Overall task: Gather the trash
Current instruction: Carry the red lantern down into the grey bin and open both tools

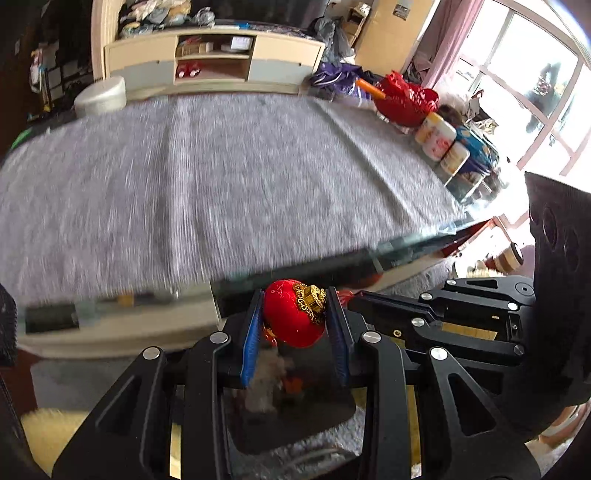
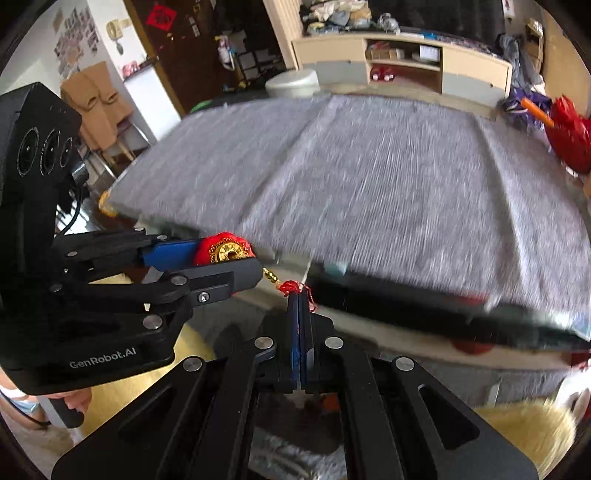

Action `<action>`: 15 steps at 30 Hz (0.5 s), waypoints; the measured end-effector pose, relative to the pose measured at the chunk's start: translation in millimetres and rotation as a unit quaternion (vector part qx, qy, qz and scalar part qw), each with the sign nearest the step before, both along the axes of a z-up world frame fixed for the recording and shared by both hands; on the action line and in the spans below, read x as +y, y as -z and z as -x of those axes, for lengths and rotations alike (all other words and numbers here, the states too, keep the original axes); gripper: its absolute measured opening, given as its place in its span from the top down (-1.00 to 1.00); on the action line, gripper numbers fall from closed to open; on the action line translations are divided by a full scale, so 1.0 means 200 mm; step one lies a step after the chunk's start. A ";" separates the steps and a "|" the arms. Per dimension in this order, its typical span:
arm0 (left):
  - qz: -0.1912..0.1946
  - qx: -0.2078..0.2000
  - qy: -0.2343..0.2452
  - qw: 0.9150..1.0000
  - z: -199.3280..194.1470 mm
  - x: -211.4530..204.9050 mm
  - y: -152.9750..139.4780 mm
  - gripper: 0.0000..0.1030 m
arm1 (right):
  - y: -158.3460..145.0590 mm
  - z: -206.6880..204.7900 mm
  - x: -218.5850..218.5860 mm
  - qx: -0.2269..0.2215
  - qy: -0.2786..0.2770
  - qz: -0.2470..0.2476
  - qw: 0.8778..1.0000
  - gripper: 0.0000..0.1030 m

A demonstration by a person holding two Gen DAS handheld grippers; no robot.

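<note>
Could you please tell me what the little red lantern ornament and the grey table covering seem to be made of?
Small red lantern ornament: seemingly velvety fabric, matte and fuzzy, with a shiny gold, metal-looking filigree cap. Grey table covering: likely woven or felt cloth, heathered and creased, though blurred.

I am working in a lived-in home living room: a cream low media cabinet with open shelves [image 1: 212, 59], a glass-edged table under grey woven cloth [image 2: 388, 177], pink curtains [image 1: 456, 33] beside a big bright window [image 1: 524, 85], cluttered belongings around.
</note>
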State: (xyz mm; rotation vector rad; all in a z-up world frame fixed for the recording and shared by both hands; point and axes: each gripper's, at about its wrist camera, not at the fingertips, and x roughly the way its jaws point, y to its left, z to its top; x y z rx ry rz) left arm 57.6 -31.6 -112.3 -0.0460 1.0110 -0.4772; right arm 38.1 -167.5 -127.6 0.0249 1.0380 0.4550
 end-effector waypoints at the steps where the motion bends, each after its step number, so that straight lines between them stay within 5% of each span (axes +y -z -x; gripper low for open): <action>1: -0.002 0.006 -0.004 1.000 0.03 0.01 0.04 0.40 | 0.04 0.03 0.01 0.010 0.001 0.001 1.000 0.96; 15: -0.030 0.107 -0.033 0.993 0.14 0.04 0.49 0.40 | 0.42 0.15 -0.02 0.096 0.028 0.012 0.995 0.96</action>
